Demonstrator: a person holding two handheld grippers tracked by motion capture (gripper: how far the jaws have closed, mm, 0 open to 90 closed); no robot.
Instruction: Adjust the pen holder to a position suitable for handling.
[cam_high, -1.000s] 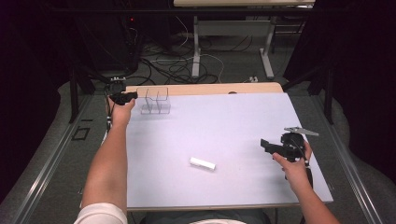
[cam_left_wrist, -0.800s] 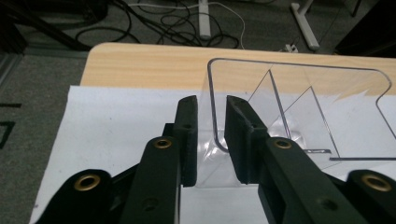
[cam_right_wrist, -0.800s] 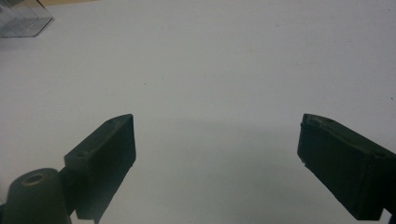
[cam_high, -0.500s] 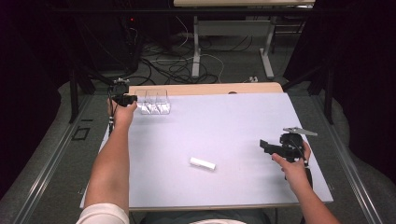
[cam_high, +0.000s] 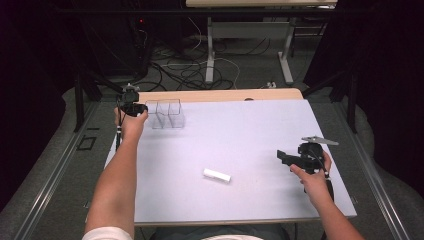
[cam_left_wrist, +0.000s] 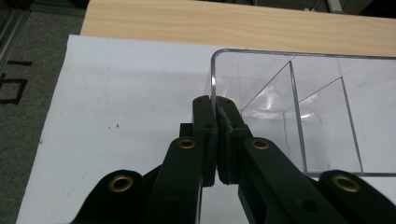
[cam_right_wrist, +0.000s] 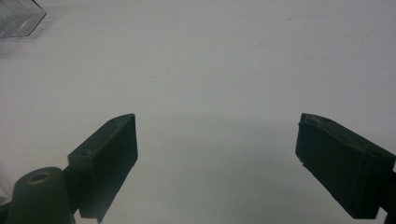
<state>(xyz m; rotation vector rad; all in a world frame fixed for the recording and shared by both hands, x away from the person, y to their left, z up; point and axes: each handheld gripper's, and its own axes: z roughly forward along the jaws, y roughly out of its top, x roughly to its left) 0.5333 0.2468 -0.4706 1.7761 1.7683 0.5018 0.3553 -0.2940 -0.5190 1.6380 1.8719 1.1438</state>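
Observation:
A clear plastic box (cam_high: 166, 114) with divided compartments stands at the back left of the white table (cam_high: 250, 130). My left gripper (cam_high: 141, 108) is shut on the box's left wall; in the left gripper view its jaws pinch the clear wall (cam_left_wrist: 214, 100) of the clear box (cam_left_wrist: 308, 116). A small white cylinder (cam_high: 217, 175) lies flat near the table's middle front. My right gripper (cam_high: 281, 155) hovers at the right side, open with nothing between its fingers (cam_right_wrist: 112, 154), pointing left over bare table. A corner of the clear box (cam_right_wrist: 18, 16) shows at the top left of the right gripper view.
A wooden strip (cam_high: 220, 95) runs along the table's far edge. Beyond it are cables (cam_high: 190, 70) and table legs on the floor. Metal rails (cam_high: 55, 170) flank both sides of the table.
My left gripper has moved right along the back edge and closed on the clear box's left wall. The right gripper has stayed in place.

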